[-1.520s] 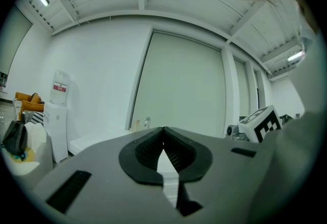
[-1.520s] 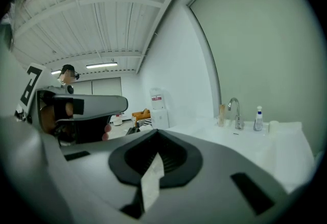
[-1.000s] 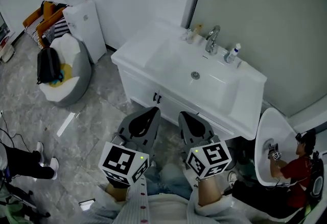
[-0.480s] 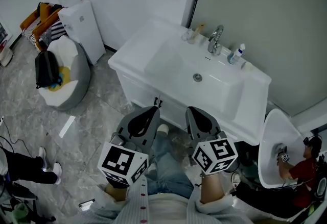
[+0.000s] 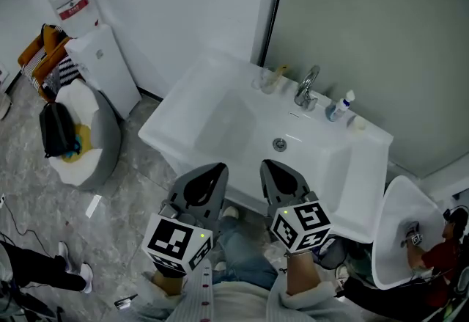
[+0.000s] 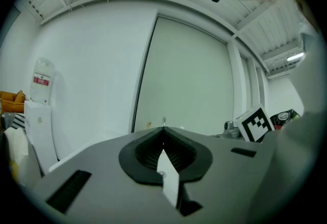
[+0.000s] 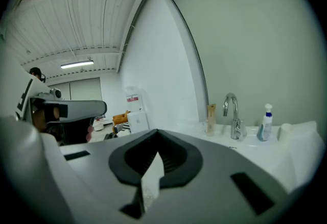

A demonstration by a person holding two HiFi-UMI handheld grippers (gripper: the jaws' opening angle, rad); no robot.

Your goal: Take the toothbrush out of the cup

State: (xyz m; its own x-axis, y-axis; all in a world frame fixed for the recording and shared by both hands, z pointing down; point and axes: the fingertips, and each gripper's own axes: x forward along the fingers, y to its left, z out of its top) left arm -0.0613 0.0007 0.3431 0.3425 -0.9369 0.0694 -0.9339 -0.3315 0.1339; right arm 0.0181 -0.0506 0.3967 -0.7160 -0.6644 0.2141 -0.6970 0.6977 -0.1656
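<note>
Head view shows left claw (image 5: 218, 166) and right claw (image 5: 266, 163) pressed together, empty; toothbrush (image 5: 280, 70) stands in cup (image 5: 266, 82) just beside the faucet (image 5: 305, 86).

Head cam looks steeply down on the sink (image 5: 220, 122), left claw (image 5: 209, 175) & right claw (image 5: 274, 171). Each claw cam rides low, facing fwd along its jaws. Head & right cams both see the tap (image 5: 305, 86).

white sink (image 5: 220, 122), grey marbled floor (image 5: 124, 188)
left gripper (image 5: 218, 169) and right gripper (image 5: 267, 166) grey, square markers (image 5: 174, 238) black-and-white; far-right bottle (image 5: 335, 111) white and blue.
</note>
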